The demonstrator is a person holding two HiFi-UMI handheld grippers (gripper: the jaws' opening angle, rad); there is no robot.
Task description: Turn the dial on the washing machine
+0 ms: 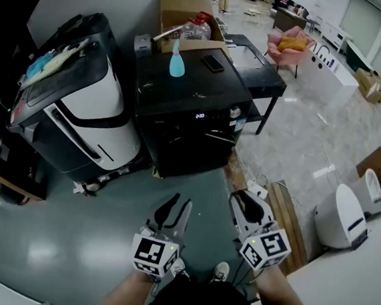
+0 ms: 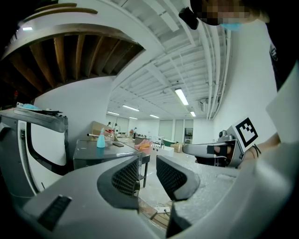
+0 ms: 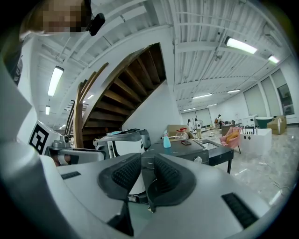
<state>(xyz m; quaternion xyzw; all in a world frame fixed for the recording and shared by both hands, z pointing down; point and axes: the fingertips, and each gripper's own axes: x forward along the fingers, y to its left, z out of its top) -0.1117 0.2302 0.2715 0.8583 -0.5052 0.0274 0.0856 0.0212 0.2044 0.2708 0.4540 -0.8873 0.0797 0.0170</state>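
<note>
Head view: the black washing machine (image 1: 188, 108) stands by the wall, its dial (image 1: 234, 112) at the upper right corner of its front. The left gripper (image 1: 180, 202) and the right gripper (image 1: 241, 199) hover over the floor, well apart from it.

Left gripper view: the jaws stand narrowly apart, with nothing between them.

Right gripper view: the jaws stand narrowly apart and empty, with the dial far beyond them.

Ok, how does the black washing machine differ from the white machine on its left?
The black washing machine is dark all over; the white machine has a white body with black top. The washing machine's top carries a blue spray bottle and a phone; the white machine's carries light-coloured items. The washing machine's front shows a lit display and a silver dial; the white machine shows neither. Both stand side by side on the floor.
</note>
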